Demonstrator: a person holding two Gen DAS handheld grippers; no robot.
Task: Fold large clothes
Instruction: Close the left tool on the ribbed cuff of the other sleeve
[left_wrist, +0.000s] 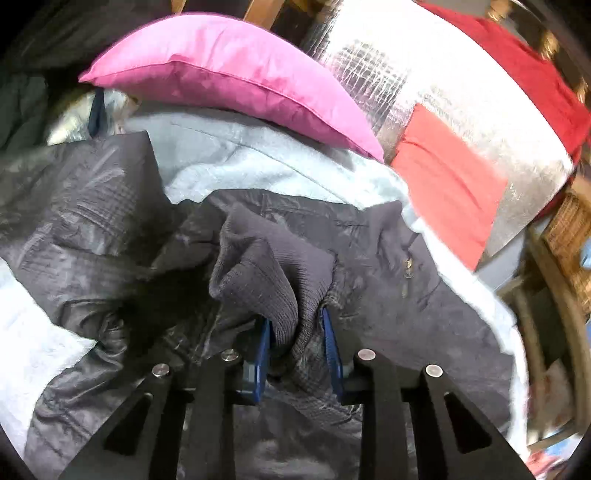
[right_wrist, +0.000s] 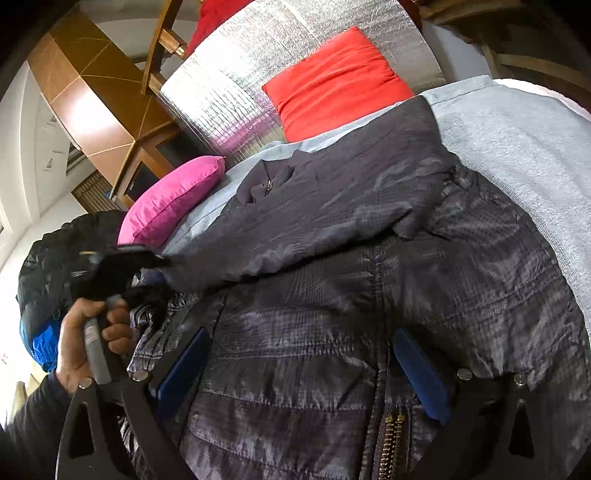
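Bed with pale blanket (right_wrist: 517, 147): dark quilted jacket (right_wrist: 332, 295) spread flat.

Nearest, left gripper (left_wrist: 297, 339) pinches the ribbed cuff (left_wrist: 266, 273), sleeve bunched ahead of its jaws. Right gripper (right_wrist: 303, 369) hovers over the jacket body near the zipper (right_wrist: 389, 439), jaws spread, gripping nothing; jacket's long axis runs away toward the collar. Beyond: pink pillow (left_wrist: 229, 70), red cushion (right_wrist: 332, 77), foil mat (right_wrist: 236, 88).

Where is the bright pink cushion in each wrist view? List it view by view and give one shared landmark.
Left wrist: the bright pink cushion spans the upper centre, lying on the pale grey blanket above the dark quilted jacket.
Right wrist: the cushion is at mid-left, beside the jacket's sleeve.
Shared landmark: the red-orange cushion against the silver foil backing.
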